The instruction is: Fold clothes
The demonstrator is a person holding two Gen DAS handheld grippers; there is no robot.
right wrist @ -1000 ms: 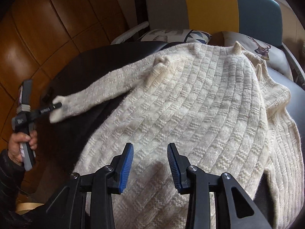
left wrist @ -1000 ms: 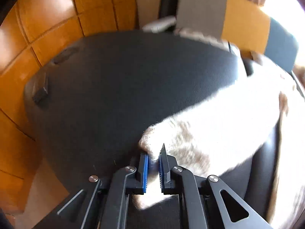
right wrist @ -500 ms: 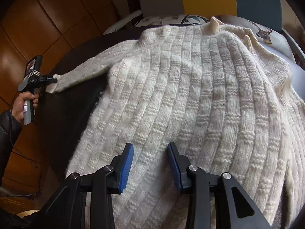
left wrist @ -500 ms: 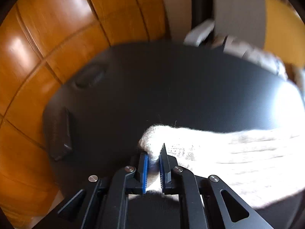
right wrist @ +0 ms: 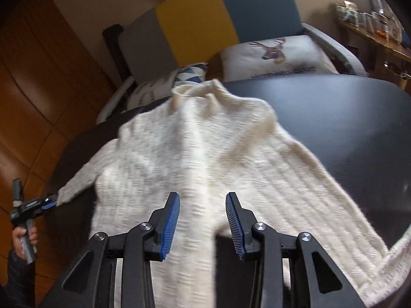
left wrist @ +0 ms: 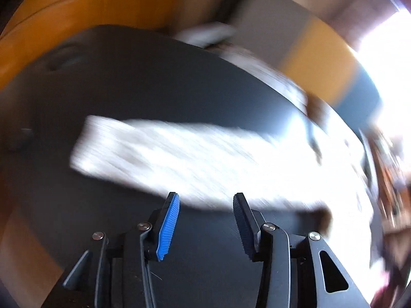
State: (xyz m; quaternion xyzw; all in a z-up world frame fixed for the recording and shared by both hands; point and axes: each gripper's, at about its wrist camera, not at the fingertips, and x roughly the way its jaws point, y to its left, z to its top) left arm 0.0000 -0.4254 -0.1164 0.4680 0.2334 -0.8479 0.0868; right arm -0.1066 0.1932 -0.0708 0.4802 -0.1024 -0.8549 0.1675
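A cream knitted sweater (right wrist: 205, 154) lies spread on a dark table (right wrist: 346, 118). Its left sleeve (left wrist: 179, 159) stretches flat across the table in the blurred left wrist view. My left gripper (left wrist: 205, 202) is open and empty, just short of the sleeve's near edge. In the right wrist view it (right wrist: 48, 201) shows at the far left, by the sleeve cuff (right wrist: 66, 192). My right gripper (right wrist: 203, 202) is open, hovering over the sweater's lower body.
A grey, yellow and teal sofa back (right wrist: 210, 23) with cushions, one with a deer print (right wrist: 274, 51), stands behind the table. Wood panelling (right wrist: 38, 89) is on the left. A wooden shelf with small items (right wrist: 372, 25) is at far right.
My left gripper has opened and let go of the sleeve cuff, then pulled back; the sleeve now lies flat. The right gripper has swung its view to the right over the sweater.
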